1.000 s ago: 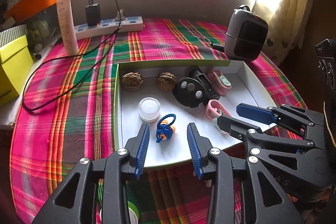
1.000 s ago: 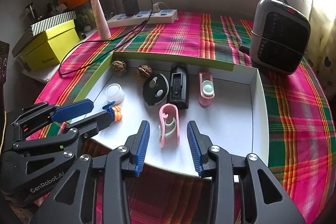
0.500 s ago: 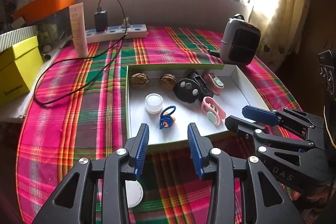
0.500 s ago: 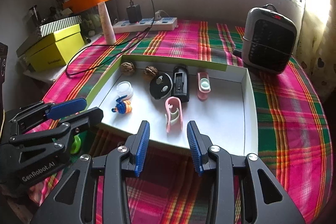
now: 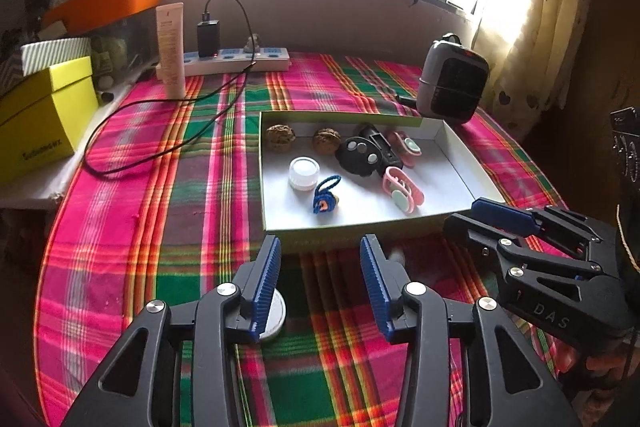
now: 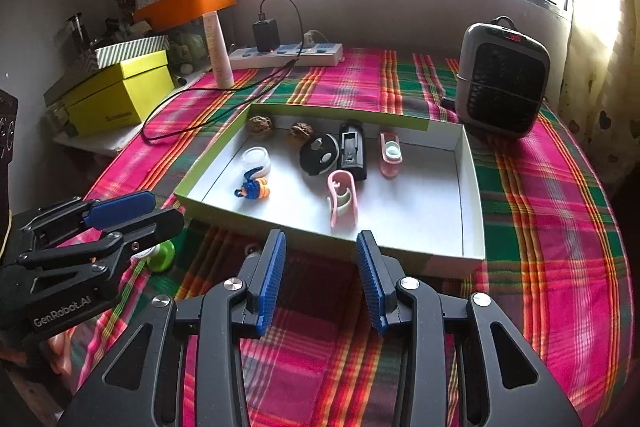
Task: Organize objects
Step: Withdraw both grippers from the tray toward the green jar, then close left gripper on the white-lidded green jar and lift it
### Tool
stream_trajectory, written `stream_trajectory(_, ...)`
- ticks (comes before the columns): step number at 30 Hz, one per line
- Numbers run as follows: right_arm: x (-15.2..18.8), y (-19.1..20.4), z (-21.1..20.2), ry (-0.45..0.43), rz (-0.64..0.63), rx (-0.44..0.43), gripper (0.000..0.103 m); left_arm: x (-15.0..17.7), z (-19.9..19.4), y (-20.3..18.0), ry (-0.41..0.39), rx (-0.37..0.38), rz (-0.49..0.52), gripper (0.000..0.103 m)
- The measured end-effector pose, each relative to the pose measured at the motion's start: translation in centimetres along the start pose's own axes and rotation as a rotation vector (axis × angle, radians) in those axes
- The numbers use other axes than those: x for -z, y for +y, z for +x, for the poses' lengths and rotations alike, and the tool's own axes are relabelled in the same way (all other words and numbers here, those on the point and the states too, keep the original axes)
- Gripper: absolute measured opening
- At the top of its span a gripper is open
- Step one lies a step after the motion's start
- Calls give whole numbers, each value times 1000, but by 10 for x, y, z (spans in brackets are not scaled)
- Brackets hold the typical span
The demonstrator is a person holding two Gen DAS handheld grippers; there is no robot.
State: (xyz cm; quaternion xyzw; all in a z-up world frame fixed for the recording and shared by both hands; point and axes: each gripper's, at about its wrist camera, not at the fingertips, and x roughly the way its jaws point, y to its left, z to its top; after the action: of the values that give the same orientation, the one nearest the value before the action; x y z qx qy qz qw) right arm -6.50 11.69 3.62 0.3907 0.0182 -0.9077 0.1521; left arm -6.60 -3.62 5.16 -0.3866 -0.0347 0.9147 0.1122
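Shallow green-sided box [image 5: 276, 163] sat mid-table on the plaid tablecloth [image 5: 192, 187], used here as landmark. Inside it, along the far wall: two walnuts [image 5: 280, 137] [image 5: 327, 141], then a round black remote [image 5: 359, 156] leaning against a black rectangular device [image 5: 380, 147], then a pink clip with mint pad [image 5: 405, 147]. Nearer the box's front: white bottle cap [image 5: 304, 173], blue-and-orange knitted charm [image 5: 326, 201] just beside the cap, and a second pink clip [image 5: 402, 189] lying flat toward the middle. Left gripper [image 5: 320, 283] was outside the box, just short of its front wall, jaws spread wide, empty. A white round lid [image 5: 276, 315] lay on the cloth in front of the box, partly hidden under the left gripper's left finger; in the right wrist view a green-and-white round thing [image 6: 160, 255] showed on the cloth off the box's front-left corner, under that gripper, may be the same item, can't tell. Right gripper [image 6: 320, 279] also held short of the box's front wall, jaws wide apart, gripping nothing. A small white item [image 5: 396, 255] sat on the cloth against the box front, too hidden to identify. Beyond the box: grey heater [image 6: 502, 79] off its far right corner, white power strip [image 6: 288, 53] with black charger [image 6: 266, 35] and cable behind it, cream tube [image 6: 218, 51] upright and yellow box [image 6: 116, 95] off to its far left
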Motion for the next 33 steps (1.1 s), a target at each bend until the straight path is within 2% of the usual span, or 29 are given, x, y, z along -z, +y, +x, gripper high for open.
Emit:
stream_trajectory(9,18,5,-5,-2,2,-32,38,22,-15,4,0,-11,11,45)
stream_trajectory(14,24,5,-4,5,18,-38,45,32,-15,10,15,-23,-9,45)
stream_trajectory(27,31,7,2,31,20,-44,45,40,-14,17,19,-36,-29,47)
stream_trajectory(33,32,11,11,52,5,-47,45,43,-9,25,28,-67,-55,47)
